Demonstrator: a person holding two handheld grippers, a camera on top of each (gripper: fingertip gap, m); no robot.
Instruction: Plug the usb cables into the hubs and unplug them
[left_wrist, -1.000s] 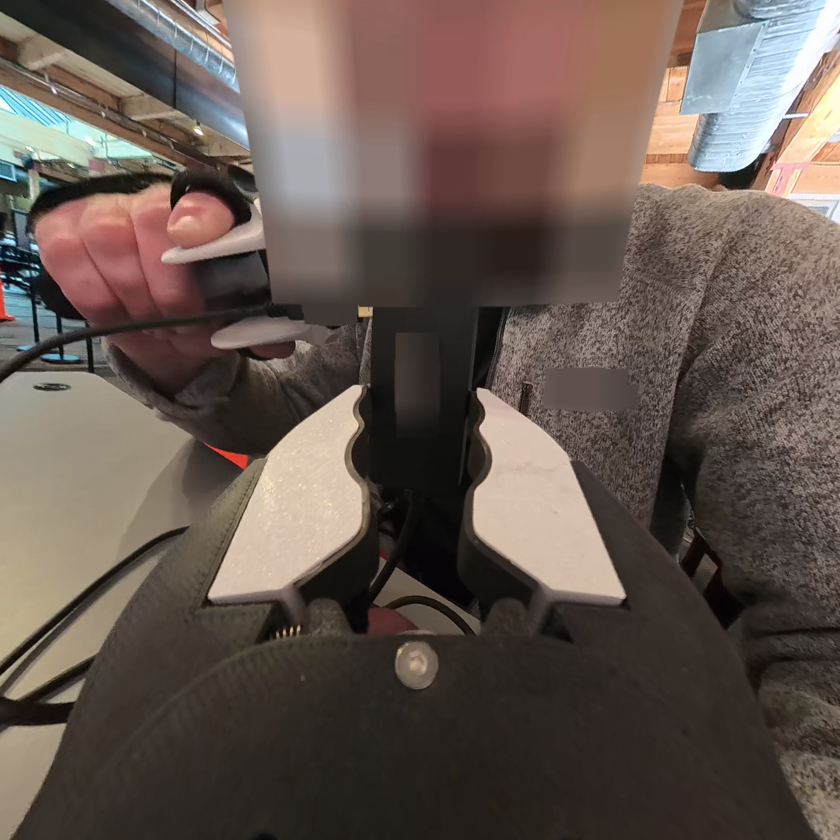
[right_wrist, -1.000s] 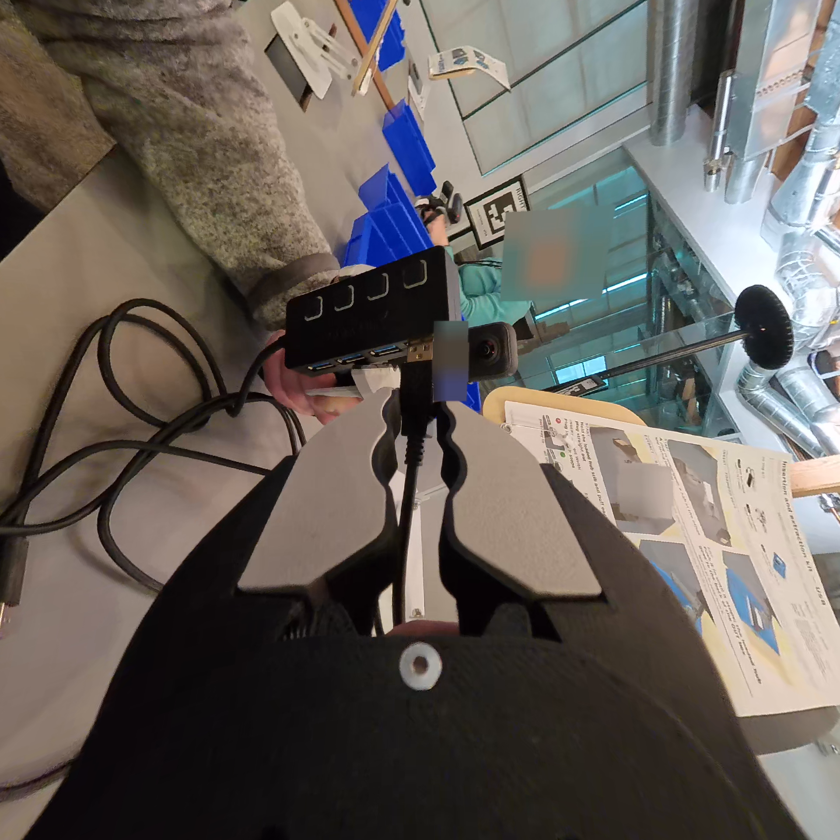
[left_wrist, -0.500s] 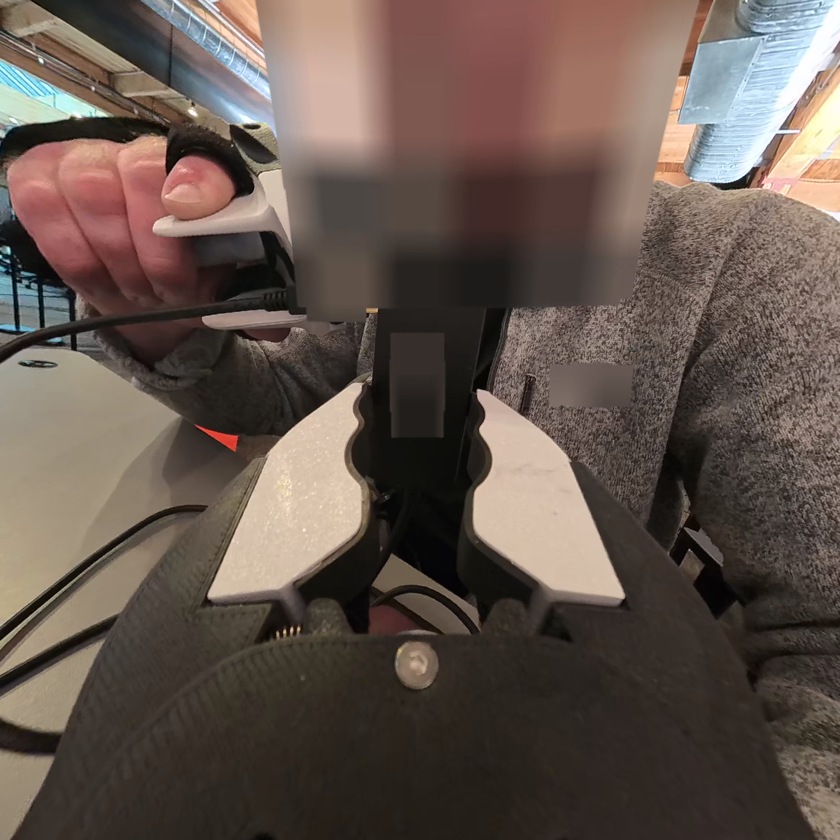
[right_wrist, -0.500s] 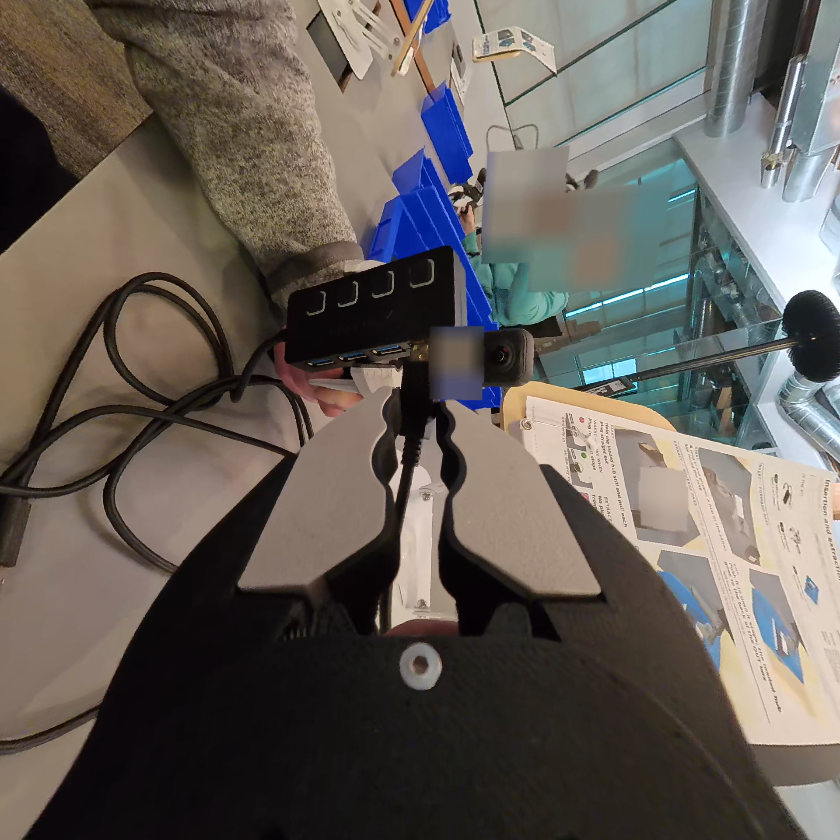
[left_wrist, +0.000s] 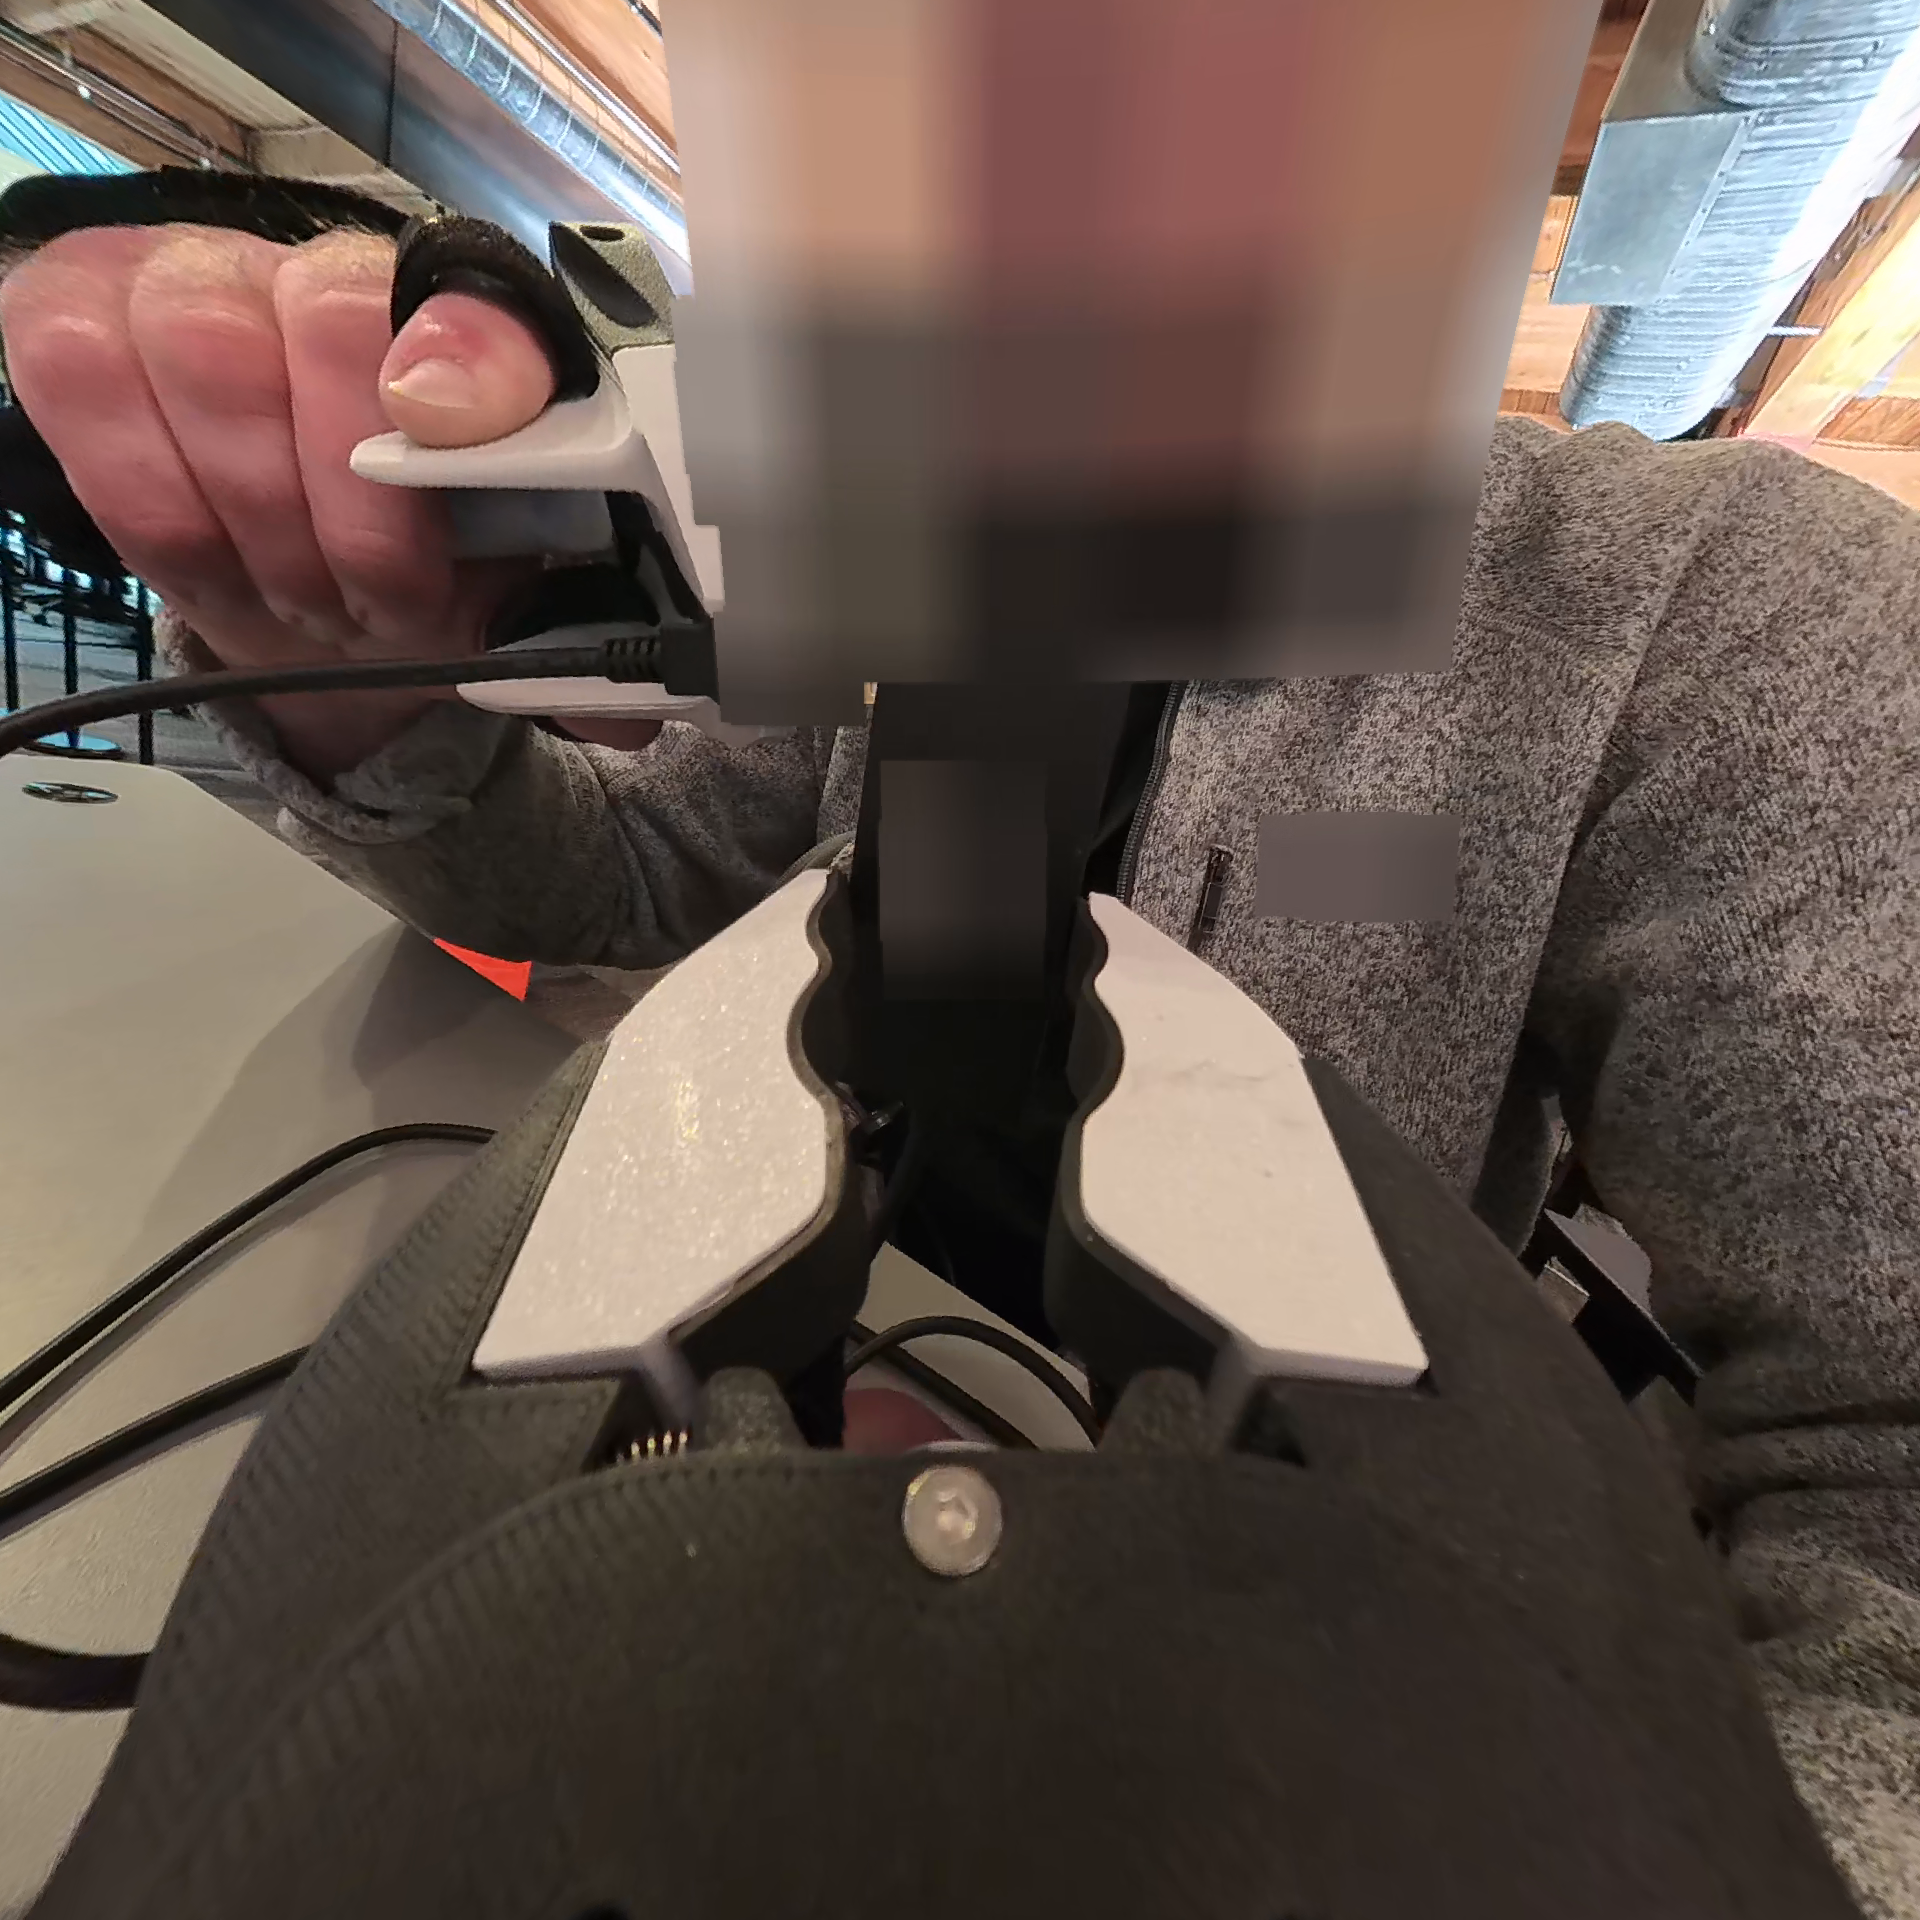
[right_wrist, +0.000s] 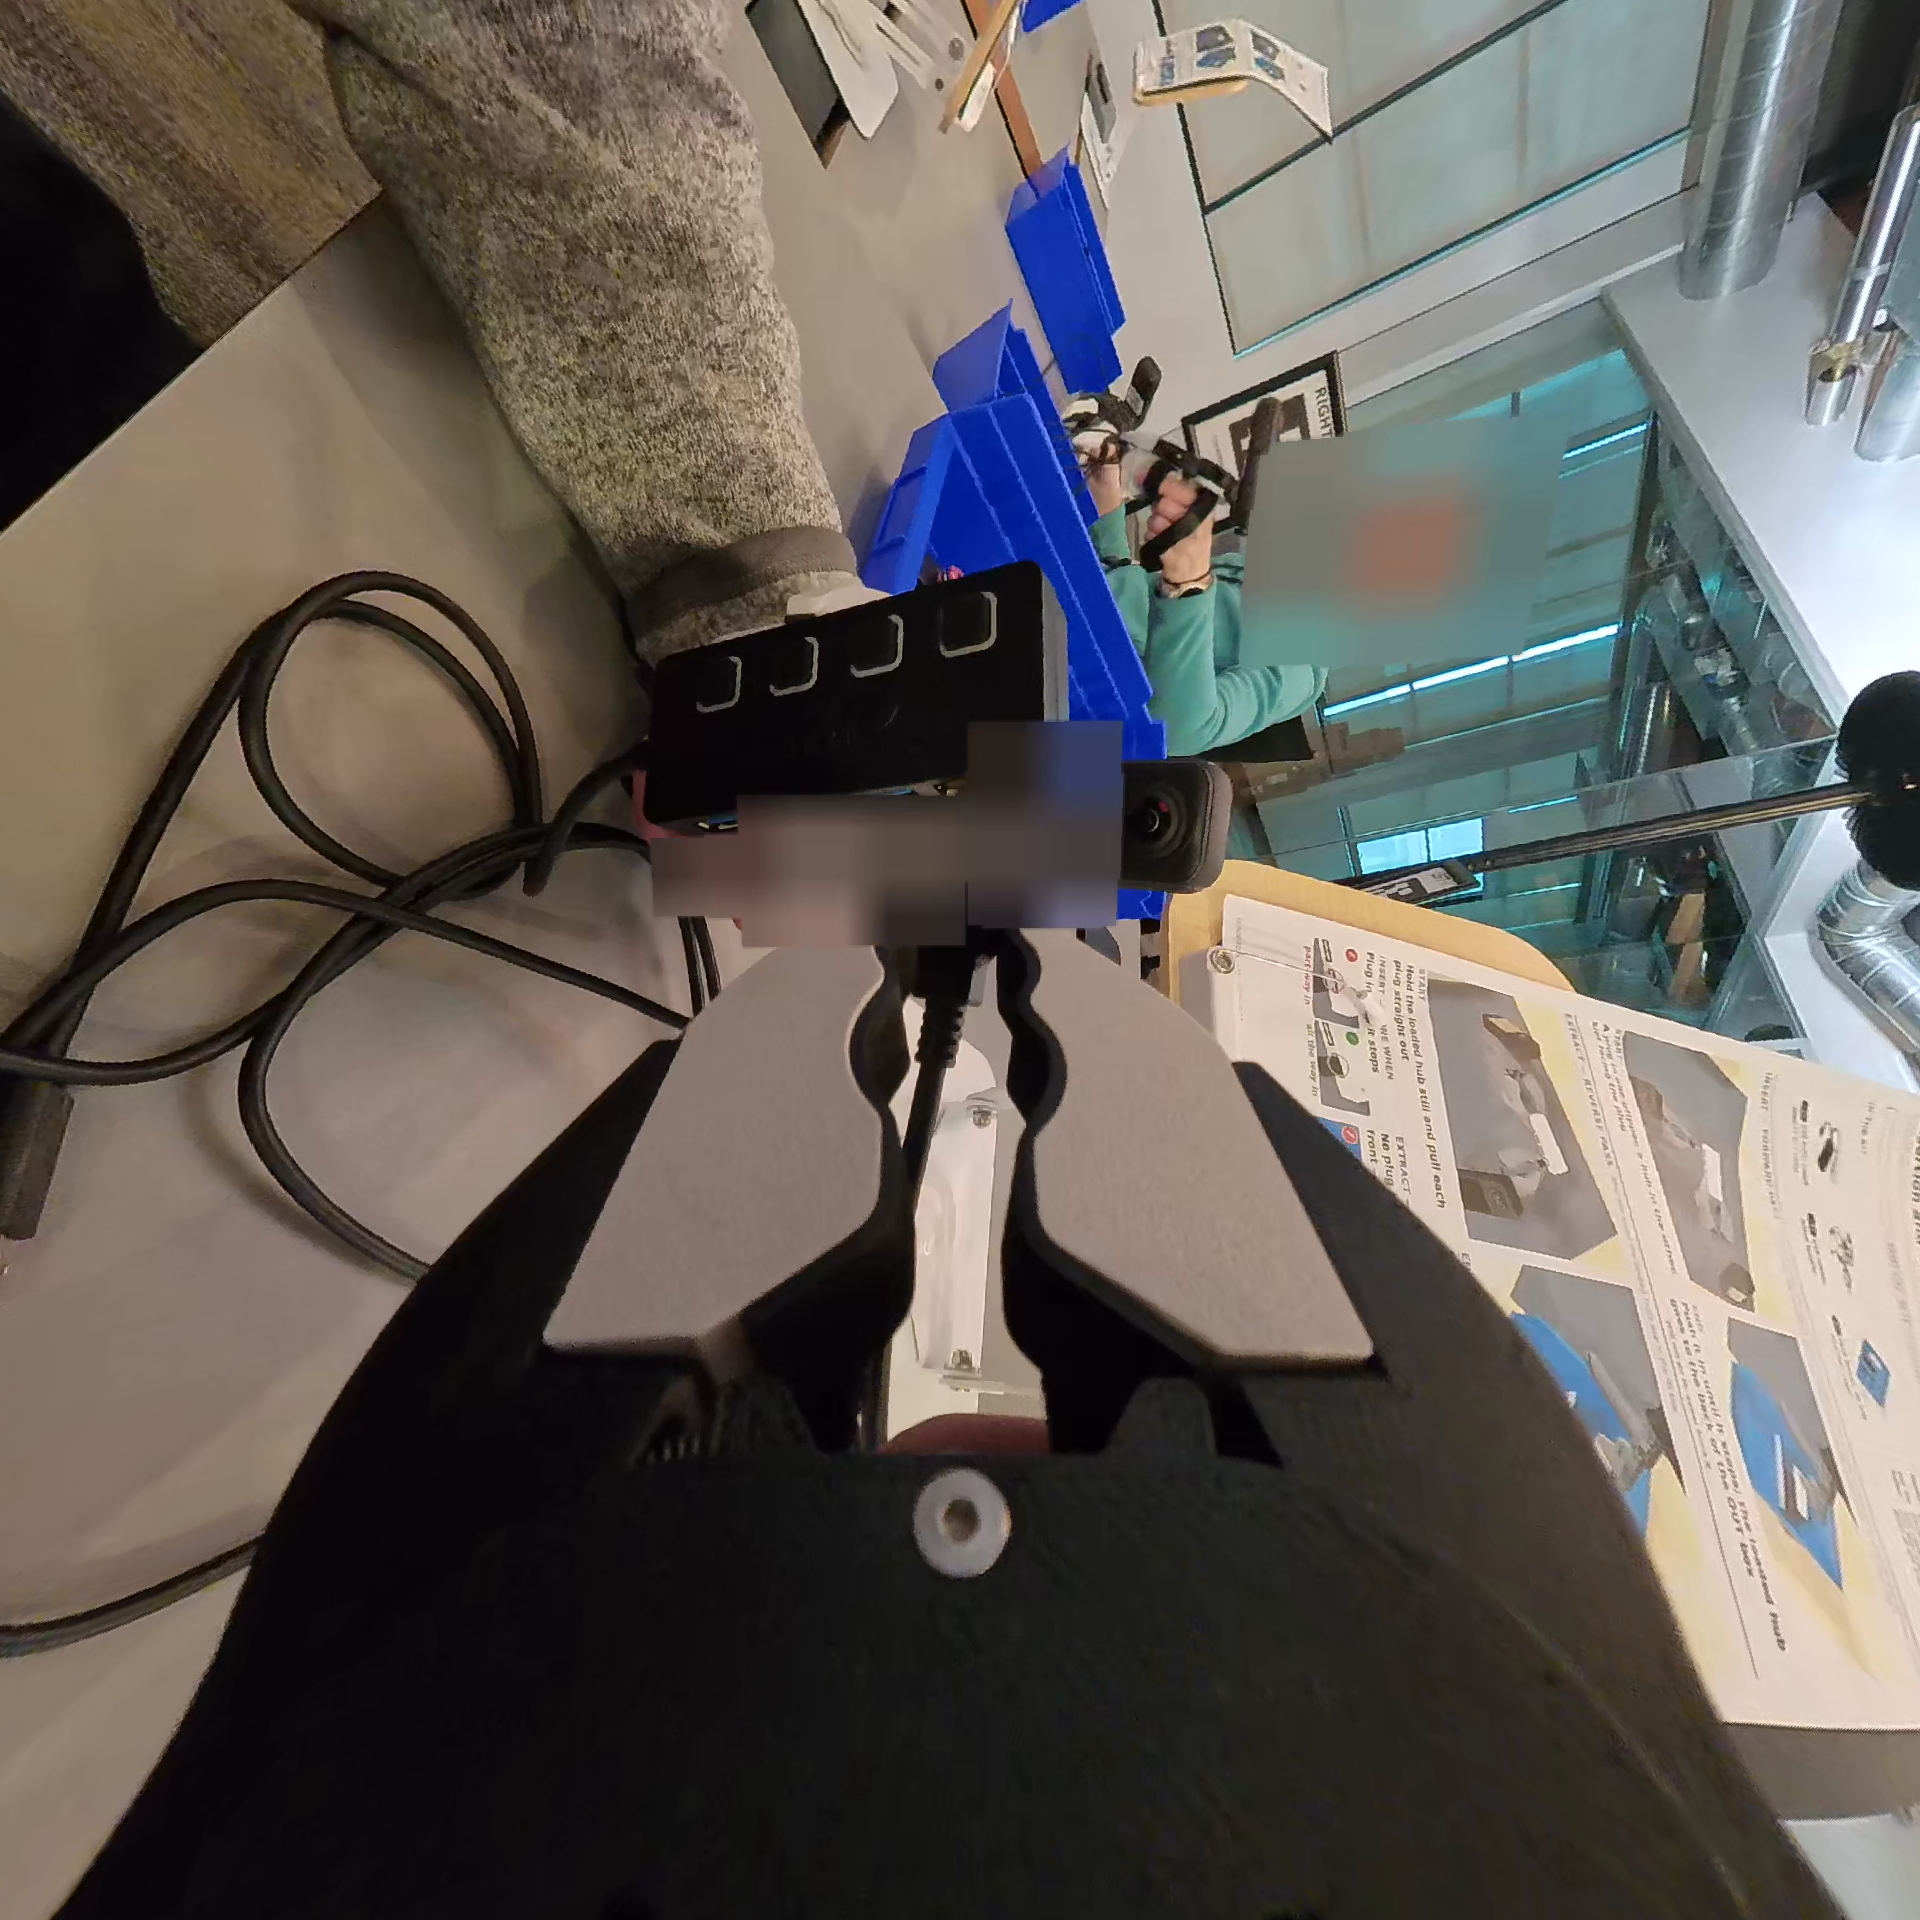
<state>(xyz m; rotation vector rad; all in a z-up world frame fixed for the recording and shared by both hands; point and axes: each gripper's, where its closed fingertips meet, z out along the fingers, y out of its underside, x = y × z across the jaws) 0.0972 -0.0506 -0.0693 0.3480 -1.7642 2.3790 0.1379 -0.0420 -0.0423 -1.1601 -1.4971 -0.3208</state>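
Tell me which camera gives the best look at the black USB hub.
The right wrist view: the USB hub shows its top face with four square outlines, a mosaic covering its lower edge. The left wrist view shows only a narrow dark slab between the left gripper fingers.

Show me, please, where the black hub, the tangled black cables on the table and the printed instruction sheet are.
hub (right_wrist: 831, 707): right wrist view, its black top face below the square outlines.
cables (right_wrist: 343, 894): right wrist view, where the loops cross.
instruction sheet (right_wrist: 1558, 1195): right wrist view, its middle.

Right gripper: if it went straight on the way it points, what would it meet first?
Probably the black hub, right ahead of the right gripper, whose jaws grip a cable plug; a blurred patch hides the gap between.
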